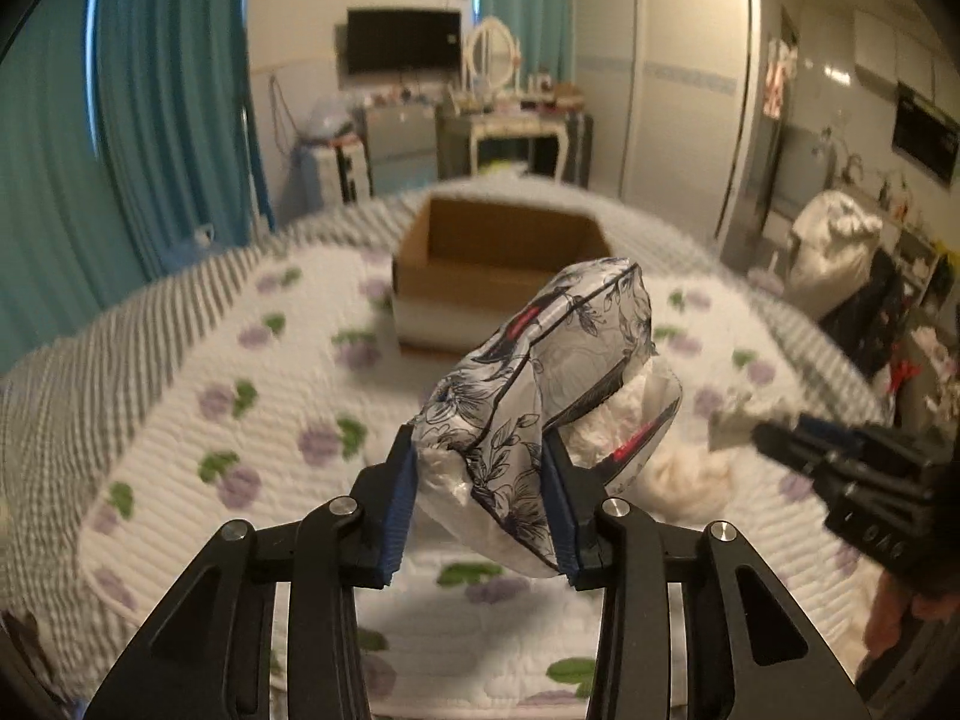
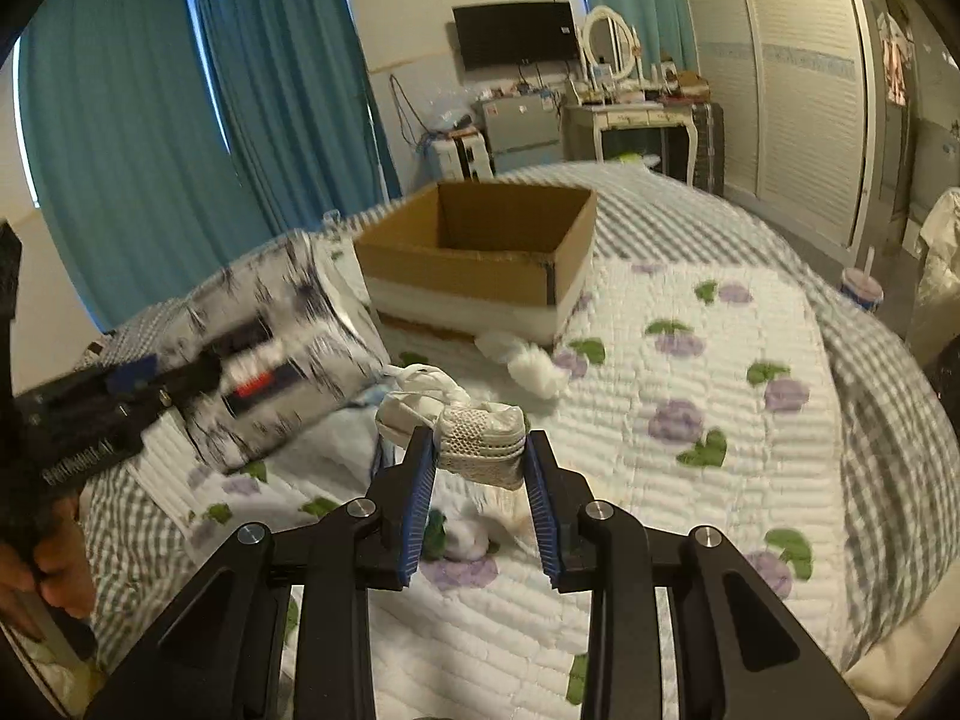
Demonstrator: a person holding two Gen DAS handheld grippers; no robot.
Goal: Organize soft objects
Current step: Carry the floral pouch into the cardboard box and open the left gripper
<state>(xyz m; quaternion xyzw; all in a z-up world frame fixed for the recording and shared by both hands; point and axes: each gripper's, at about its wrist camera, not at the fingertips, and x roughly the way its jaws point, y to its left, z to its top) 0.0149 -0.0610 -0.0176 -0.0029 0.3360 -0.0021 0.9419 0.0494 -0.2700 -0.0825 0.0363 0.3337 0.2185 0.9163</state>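
My left gripper [image 1: 479, 443] is shut on a soft tissue pack [image 1: 540, 360] with a black-and-white flower wrapper, held up above the bed. Beyond it an open cardboard box [image 1: 498, 264] stands on the quilt. My right gripper [image 2: 478, 441] is shut on a rolled white mesh cloth [image 2: 480, 447], also off the bed. In the right wrist view the tissue pack [image 2: 282, 348] shows blurred at the left in the left gripper [image 2: 129, 399], and the box [image 2: 480, 252] sits ahead. Loose white soft pieces [image 2: 534, 363] lie by the box's front.
A white quilt [image 1: 240, 396] with purple flowers covers a grey checked bedspread [image 2: 888, 396]. Another small white bundle [image 2: 468, 540] lies under my right fingers. Teal curtains [image 2: 132, 138] hang at the left. A dresser [image 2: 636, 120], a wardrobe [image 2: 798, 96] and a cup [image 2: 861, 289] stand beyond the bed.
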